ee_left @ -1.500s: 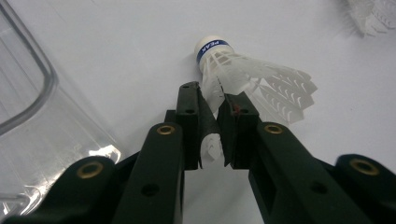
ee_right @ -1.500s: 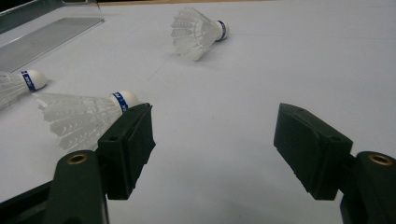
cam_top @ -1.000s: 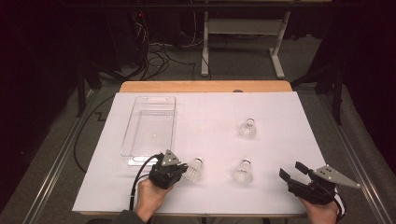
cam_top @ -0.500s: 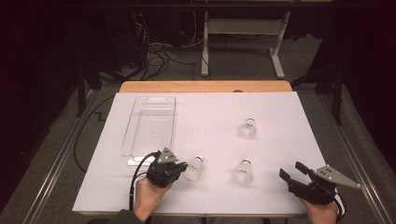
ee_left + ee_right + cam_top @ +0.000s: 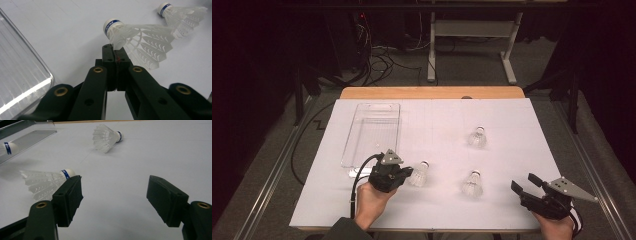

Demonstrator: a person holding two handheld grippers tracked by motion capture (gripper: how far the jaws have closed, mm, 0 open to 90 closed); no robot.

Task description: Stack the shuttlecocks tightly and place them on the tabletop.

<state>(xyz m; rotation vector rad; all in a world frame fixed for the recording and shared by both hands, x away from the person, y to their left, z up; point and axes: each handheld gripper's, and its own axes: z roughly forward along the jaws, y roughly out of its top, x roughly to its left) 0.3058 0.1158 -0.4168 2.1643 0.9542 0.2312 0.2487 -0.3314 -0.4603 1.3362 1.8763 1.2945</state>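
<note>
Left gripper (image 5: 408, 172): fingers clamped on shuttlecock (image 5: 420, 173), lower centre-left, beside clear tray (image 5: 362, 150) | Right gripper (image 5: 527, 186): fingers apart, lower right, over white surface (image 5: 512, 130), holding nothing.

The left tool (image 5: 406, 173) has lifted its shuttlecock (image 5: 419, 173) slightly.

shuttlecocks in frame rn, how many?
3. One shuttlecock pinched by its skirt in the left gripper, beside the clear tray; one near the front middle of the white sheet; one farther back. None seems hidden.
</note>
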